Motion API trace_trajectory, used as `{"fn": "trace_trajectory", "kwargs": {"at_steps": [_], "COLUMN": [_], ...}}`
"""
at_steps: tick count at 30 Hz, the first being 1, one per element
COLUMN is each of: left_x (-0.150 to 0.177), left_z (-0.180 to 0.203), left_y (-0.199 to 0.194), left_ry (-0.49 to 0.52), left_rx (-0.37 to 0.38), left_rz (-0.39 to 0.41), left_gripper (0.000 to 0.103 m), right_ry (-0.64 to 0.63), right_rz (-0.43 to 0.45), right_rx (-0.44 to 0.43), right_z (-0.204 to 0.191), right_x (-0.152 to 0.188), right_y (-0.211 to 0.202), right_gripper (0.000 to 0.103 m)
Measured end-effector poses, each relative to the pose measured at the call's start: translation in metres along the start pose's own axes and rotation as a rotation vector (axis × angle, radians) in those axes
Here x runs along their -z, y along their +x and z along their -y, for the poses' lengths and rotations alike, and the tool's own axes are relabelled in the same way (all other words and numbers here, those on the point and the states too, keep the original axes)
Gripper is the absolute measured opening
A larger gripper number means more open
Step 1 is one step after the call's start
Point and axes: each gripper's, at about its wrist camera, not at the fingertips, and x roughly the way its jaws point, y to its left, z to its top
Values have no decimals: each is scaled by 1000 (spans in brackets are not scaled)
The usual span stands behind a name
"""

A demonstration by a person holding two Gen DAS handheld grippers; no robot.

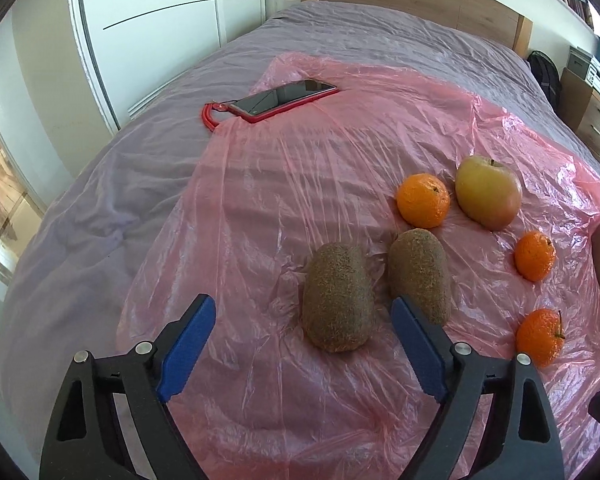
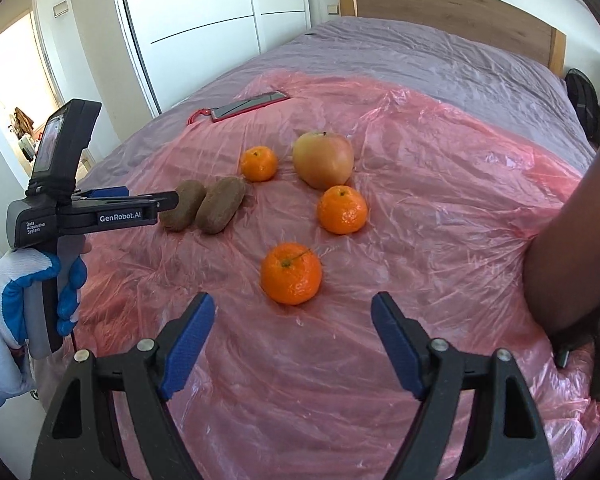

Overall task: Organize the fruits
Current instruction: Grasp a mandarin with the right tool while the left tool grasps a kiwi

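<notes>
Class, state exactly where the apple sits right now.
In the right wrist view the apple lies on the pink plastic sheet at the far end of the fruit, just right of one mandarin and behind another.

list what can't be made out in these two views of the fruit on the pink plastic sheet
- Left wrist view: the black right fingertip of the left gripper covers the near end of the right-hand brown fuzzy kiwi.
- Right wrist view: the left gripper is side-on, so its opening cannot be judged there, and it overlaps the left brown kiwi.
- Both views: the screen of the red-cased phone is too small and glary to read.
</notes>
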Motion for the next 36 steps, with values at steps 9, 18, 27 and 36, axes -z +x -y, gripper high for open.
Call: {"fn": "trace_trajectory", "kwargs": {"at_steps": [9, 18, 27, 36], "left_x": [-4, -5, -7, -4], "left_z": [1, 6, 14, 9], "left_y": [29, 44, 50, 49], "left_ry": [11, 29, 75, 63], "left_rx": [21, 56, 72, 136], "left_rz": [-51, -74, -82, -68], "left_gripper": [76, 63, 48, 40], "right_ry": [18, 12, 22, 37], "right_rz": [-34, -72, -86, -69], "right_rx": [-6, -26, -26, -54], "right_z": [5, 0, 3, 9], "right_x": [-10, -10, -7, -4], "right_y": [43, 73, 88, 91], "right_gripper": [103, 77, 62, 54]}}
